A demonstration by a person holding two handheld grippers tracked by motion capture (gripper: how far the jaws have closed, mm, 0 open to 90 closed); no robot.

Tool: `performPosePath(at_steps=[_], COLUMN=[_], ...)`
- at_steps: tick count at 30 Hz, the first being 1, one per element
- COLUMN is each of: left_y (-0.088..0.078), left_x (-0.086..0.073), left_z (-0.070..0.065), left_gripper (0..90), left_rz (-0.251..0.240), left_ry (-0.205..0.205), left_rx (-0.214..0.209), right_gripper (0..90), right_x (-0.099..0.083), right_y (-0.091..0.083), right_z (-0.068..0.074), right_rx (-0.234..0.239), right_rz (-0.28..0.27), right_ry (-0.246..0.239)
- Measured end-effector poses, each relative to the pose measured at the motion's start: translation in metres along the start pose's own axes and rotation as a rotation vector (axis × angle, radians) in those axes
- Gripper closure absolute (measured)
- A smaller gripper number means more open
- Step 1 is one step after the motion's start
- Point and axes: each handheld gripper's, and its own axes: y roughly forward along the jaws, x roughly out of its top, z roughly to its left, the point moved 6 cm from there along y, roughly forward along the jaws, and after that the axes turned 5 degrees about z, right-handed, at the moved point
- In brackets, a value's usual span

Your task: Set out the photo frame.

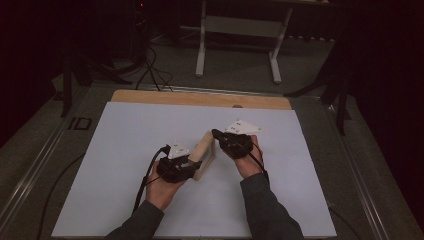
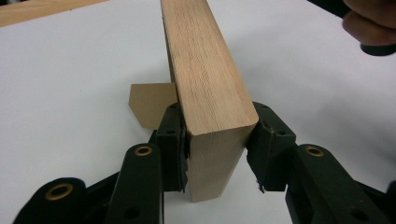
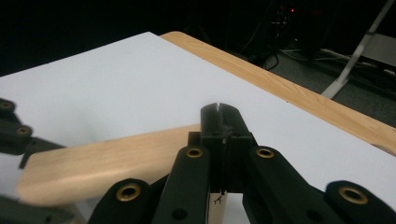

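Observation:
A light wooden block (image 1: 204,150) stands on its narrow edge in the middle of the white sheet (image 1: 140,135). My left gripper (image 1: 196,165) is shut on its near end; in the left gripper view both pads press the block (image 2: 205,79) from either side, around the left gripper (image 2: 215,135). My right gripper (image 1: 216,134) sits at the block's far end. In the right gripper view the right gripper (image 3: 219,116) has its jaws closed against each other with nothing between them, just over the block (image 3: 107,158). The right hand (image 2: 369,23) shows beyond the block.
The sheet covers a wooden tabletop whose bare far edge (image 1: 200,98) shows. A small flat tan piece (image 2: 152,105) lies by the block behind the left jaw. A white desk frame (image 1: 240,30) and cables (image 1: 150,70) are on the dark floor beyond.

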Motion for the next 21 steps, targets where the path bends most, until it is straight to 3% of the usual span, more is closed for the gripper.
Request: performPosePath(at_steps=[12,21], left_y=[0.001,0.002], left_x=[-0.001,-0.001], left_z=[-0.005,-0.009], left_gripper=[60.6,60.6], left_rz=[0.0,0.003], left_ry=[0.03,0.07], left_rx=[0.015,0.033], right_gripper=[89.6,89.6], right_x=[0.003,0.002], right_y=[0.024,0.032], right_z=[-0.001,-0.004], right_rx=[-0.021,-0.024], right_rz=[0.055,0.065], right_ry=[-0.018,-0.008])
